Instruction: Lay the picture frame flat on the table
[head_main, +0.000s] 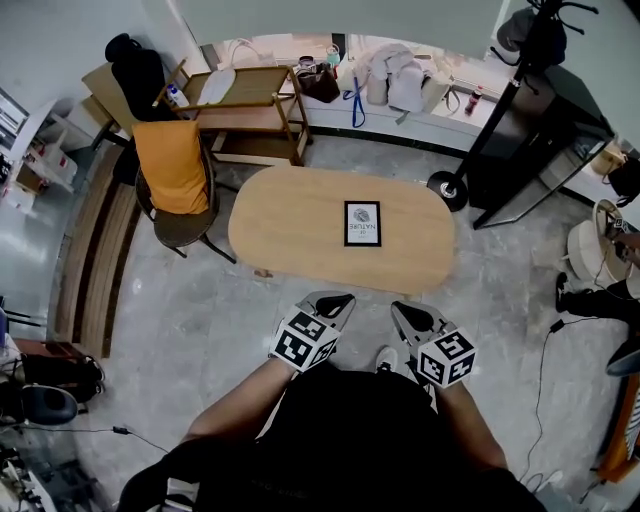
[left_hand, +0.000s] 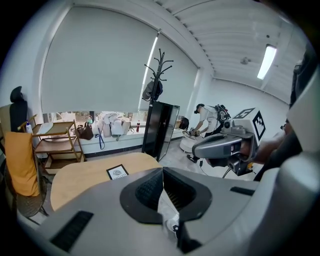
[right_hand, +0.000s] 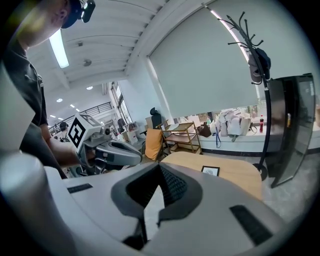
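A black picture frame (head_main: 362, 223) with a white print lies flat near the middle of the oval wooden table (head_main: 290, 225). It also shows small and far off as the frame (left_hand: 118, 172) in the left gripper view and the frame (right_hand: 210, 171) in the right gripper view. My left gripper (head_main: 335, 300) and right gripper (head_main: 408, 312) hang side by side close to my body, short of the table's near edge. Both have their jaws together with nothing between them. Each gripper view shows its own shut jaws (left_hand: 162, 172) (right_hand: 160, 167) pointing toward the table.
A chair draped with an orange cloth (head_main: 172, 165) stands at the table's left end. Behind it is a wooden shelf cart (head_main: 250, 105). A coat stand (head_main: 500, 100) and a black cabinet (head_main: 540, 140) stand to the right. Bags line the window ledge (head_main: 400, 85). A person (left_hand: 205, 117) bends over farther off.
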